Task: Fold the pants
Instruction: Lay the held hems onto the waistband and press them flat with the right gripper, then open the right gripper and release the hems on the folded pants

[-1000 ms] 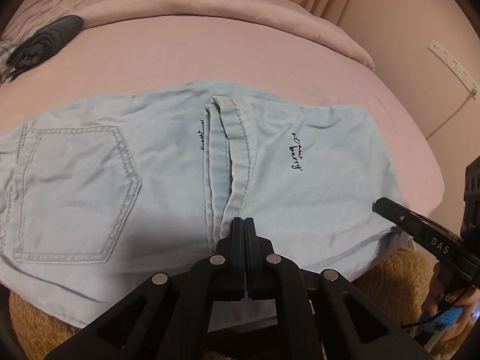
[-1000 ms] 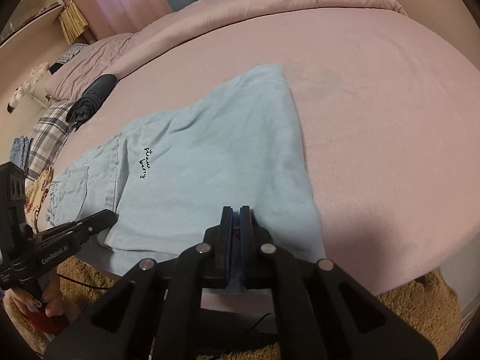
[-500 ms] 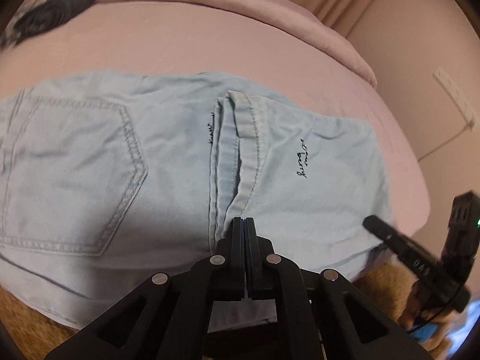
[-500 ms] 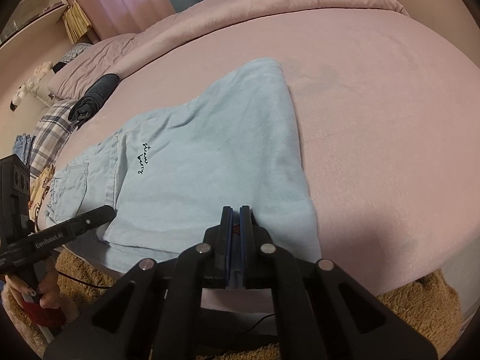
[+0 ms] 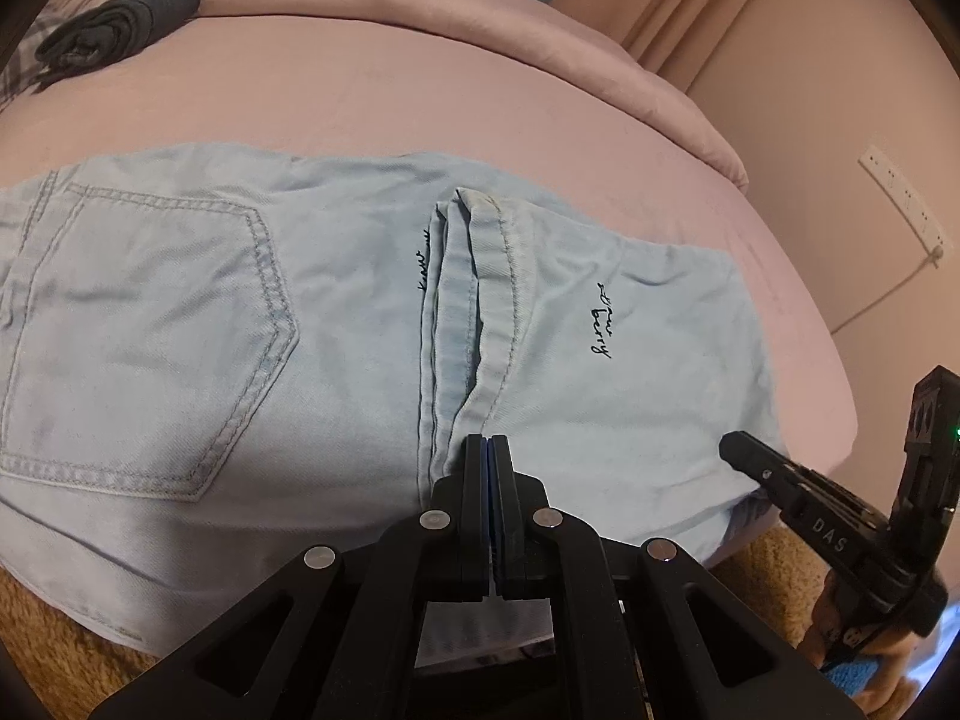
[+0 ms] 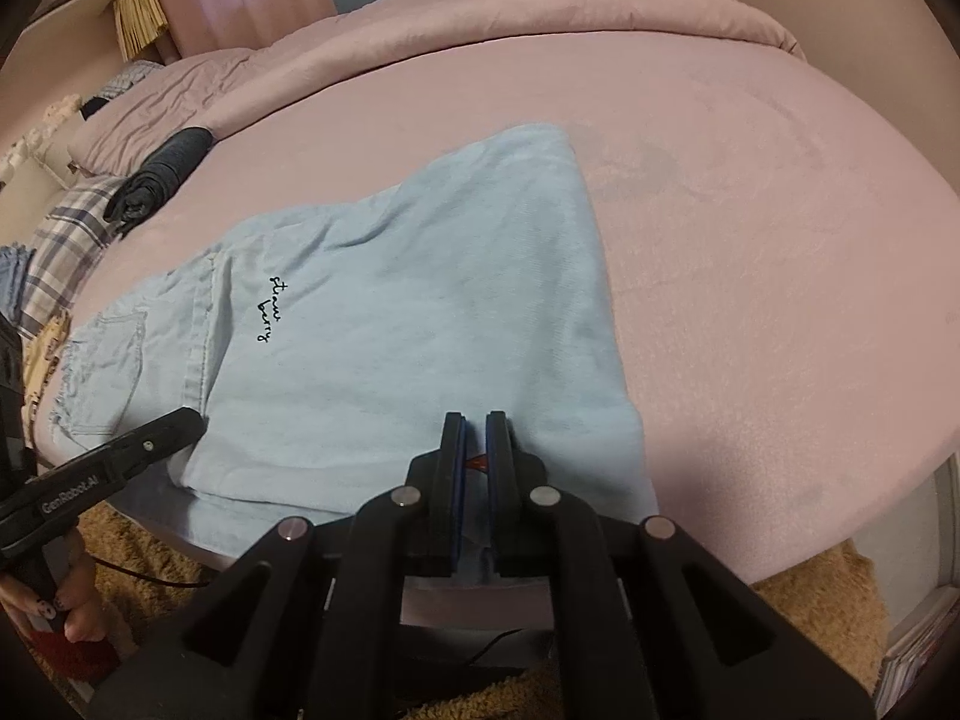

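Observation:
Light blue denim pants (image 5: 336, 324) lie folded on the pink bed, back pocket at the left, leg hems folded over at the middle; they also show in the right wrist view (image 6: 408, 324). My left gripper (image 5: 486, 441) is shut, its tips at the near edge of the pants by the hem fold; whether it pinches cloth I cannot tell. It also shows in the right wrist view (image 6: 180, 423). My right gripper (image 6: 475, 420) is slightly open over the near edge of the folded part, with cloth between its fingers. It shows in the left wrist view (image 5: 735, 447) at the pants' right corner.
The pink bed (image 6: 750, 228) extends far and right of the pants. A rolled dark garment (image 5: 120, 24) lies at the far left, also in the right wrist view (image 6: 162, 174). A plaid cloth (image 6: 66, 228) lies beside it. Brown carpet (image 6: 810, 594) lies below the bed edge.
My right gripper's jaws have parted slightly; they were shut before. My left gripper has moved in closer over the pants and stays shut.

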`<state>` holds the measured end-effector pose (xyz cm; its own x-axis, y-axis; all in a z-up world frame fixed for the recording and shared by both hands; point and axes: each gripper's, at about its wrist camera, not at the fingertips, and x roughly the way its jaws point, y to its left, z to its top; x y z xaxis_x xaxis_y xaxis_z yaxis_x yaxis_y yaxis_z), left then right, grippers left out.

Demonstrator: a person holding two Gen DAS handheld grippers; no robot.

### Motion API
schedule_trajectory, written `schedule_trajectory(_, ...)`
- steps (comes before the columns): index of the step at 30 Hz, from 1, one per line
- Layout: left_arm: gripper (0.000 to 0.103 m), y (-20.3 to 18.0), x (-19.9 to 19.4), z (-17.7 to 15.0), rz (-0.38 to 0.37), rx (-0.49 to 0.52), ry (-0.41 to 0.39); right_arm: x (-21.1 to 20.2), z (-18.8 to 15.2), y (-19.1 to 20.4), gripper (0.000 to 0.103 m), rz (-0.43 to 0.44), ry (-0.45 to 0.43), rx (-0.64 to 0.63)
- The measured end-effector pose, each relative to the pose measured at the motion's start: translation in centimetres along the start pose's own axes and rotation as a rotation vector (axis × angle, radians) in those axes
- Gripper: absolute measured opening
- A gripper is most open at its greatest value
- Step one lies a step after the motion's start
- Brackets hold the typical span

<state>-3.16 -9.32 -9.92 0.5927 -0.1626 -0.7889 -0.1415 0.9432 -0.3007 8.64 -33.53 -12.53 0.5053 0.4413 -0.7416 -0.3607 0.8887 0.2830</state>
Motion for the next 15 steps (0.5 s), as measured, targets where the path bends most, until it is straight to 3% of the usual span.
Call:
schedule_trajectory(12, 0.006, -0.5, -0.1, -0.5, 0.028, 0.035, -0.028, 0.0, -0.7, 1.5, 0.012, -0.068, -0.073, 0.049)
schedule_trajectory(15, 0.006, -0.8, 0.1, -0.5, 0.034, 0.035, -0.030, 0.0, -0.7, 1.6, 0.022, -0.040, -0.082, 0.036)
